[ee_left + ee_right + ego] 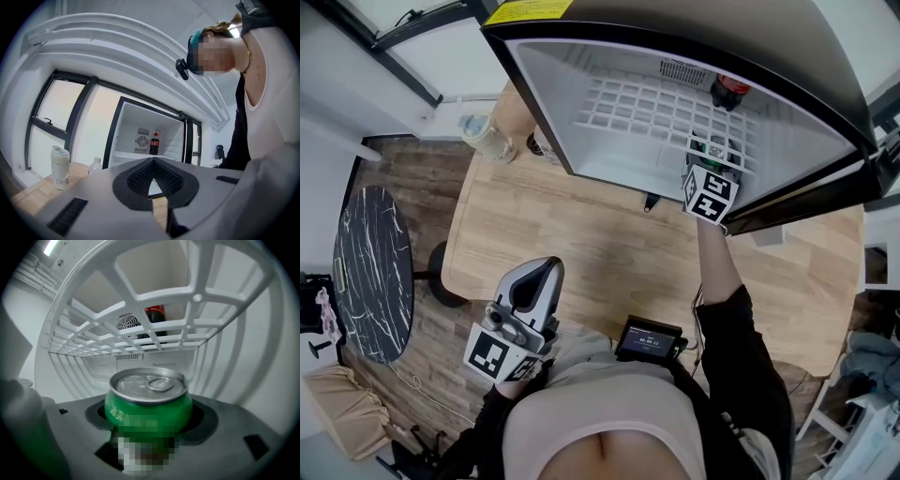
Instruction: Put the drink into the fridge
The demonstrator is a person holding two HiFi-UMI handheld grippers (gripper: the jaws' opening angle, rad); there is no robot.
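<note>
You had the green can [147, 397] upright and clamped between the jaws of your right gripper [150, 420], which pressed on it from both sides. It sat in the lower middle of the right gripper view, inside the fridge [546, 86] and under the white wire shelf [140, 329]. Whether its base touched the fridge floor could not be told. Through the shelf bars, at the top middle of that view, a cola bottle [154, 315] stood at the back by a round vent.

In the head view your right arm reached up to the open fridge at the upper right of the frame, and the gripper's marker cube was at the lower lip of the fridge opening.

Your left gripper [530, 291] was held low, near your body at the lower left, over the wooden table [581, 234]. Its jaws were closed together with nothing between them.

A pale tumbler [60, 167] and a small water bottle [95, 165] stood on the table, at the lower left of the left gripper view, left of the fridge. A dark round marble table [370, 272] was at the left edge of the head view.
</note>
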